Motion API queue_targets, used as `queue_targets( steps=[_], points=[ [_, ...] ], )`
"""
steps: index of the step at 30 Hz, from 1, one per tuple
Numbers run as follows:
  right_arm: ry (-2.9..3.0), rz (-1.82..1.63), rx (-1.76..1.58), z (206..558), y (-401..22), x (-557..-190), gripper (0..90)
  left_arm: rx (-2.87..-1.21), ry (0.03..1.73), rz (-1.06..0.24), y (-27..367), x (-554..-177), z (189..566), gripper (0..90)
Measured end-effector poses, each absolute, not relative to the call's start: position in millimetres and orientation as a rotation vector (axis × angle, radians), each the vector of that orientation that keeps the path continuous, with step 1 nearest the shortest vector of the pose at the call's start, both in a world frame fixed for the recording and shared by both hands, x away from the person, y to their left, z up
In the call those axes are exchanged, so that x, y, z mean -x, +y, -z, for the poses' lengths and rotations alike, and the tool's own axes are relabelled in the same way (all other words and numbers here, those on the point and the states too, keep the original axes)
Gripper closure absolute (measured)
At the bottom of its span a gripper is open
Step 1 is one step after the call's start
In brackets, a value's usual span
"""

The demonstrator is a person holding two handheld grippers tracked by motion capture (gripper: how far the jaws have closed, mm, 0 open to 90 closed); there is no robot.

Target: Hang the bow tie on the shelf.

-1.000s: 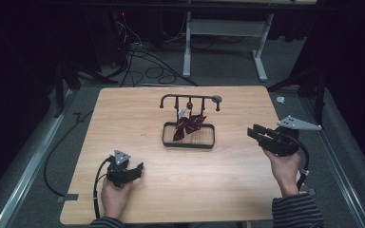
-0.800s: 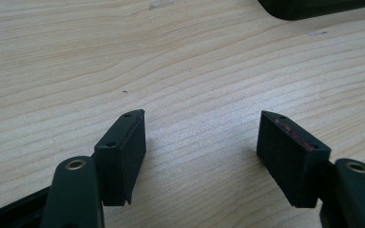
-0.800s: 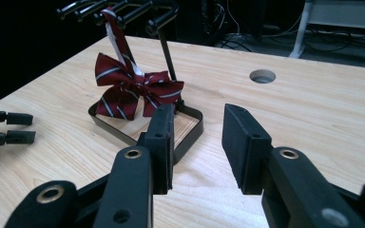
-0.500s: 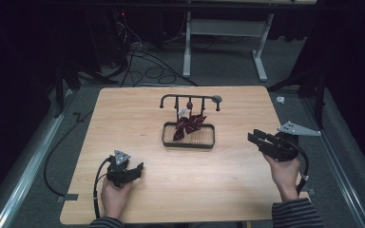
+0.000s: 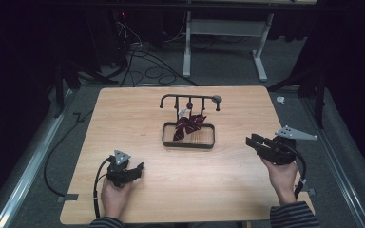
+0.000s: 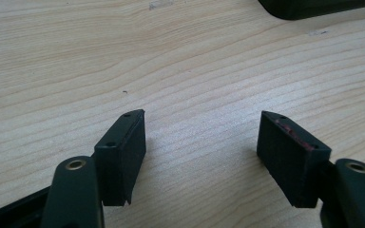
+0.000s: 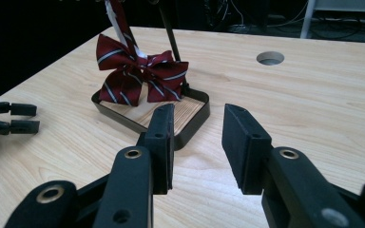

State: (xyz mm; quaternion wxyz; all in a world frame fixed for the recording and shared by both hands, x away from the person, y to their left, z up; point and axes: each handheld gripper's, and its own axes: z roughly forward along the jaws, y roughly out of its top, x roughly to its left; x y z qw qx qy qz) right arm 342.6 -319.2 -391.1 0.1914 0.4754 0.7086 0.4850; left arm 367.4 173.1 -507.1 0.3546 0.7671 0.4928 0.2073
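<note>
well off to the right of the tray (image 5: 188,144), the right gripper (image 5: 253,141) points at it, jaws partly open on nothing. inside the tray the striped bow (image 5: 188,125) hangs from the rack (image 5: 190,98). left gripper (image 5: 138,167) rests near the tray's front-left, jaws wide, empty.

The right gripper (image 5: 256,142) now sits lower and nearer the person's edge of the surface (image 5: 138,109) than a second ago. In the earliest high view it hovers level with the front rim of the black tray (image 5: 188,144), off to that tray's right; now it lies a little below that rim's line, though no closer to the tray sideways. The grey plate (image 5: 295,134) on top of it has come down with it, and the hand (image 5: 281,174) and forearm behind it reach less far up from the bottom edge.
</note>
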Motion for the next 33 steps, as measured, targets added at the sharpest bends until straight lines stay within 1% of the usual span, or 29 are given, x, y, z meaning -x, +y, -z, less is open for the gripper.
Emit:
queue_targets(
  steps=[33],
  points=[
    [2.041, -1.341, -1.387, 422.6, -307.6, -338.4, 66.2, -1.981, 1.274, -0.537, 173.1, -367.4, 507.2, 33.8]
  ],
)
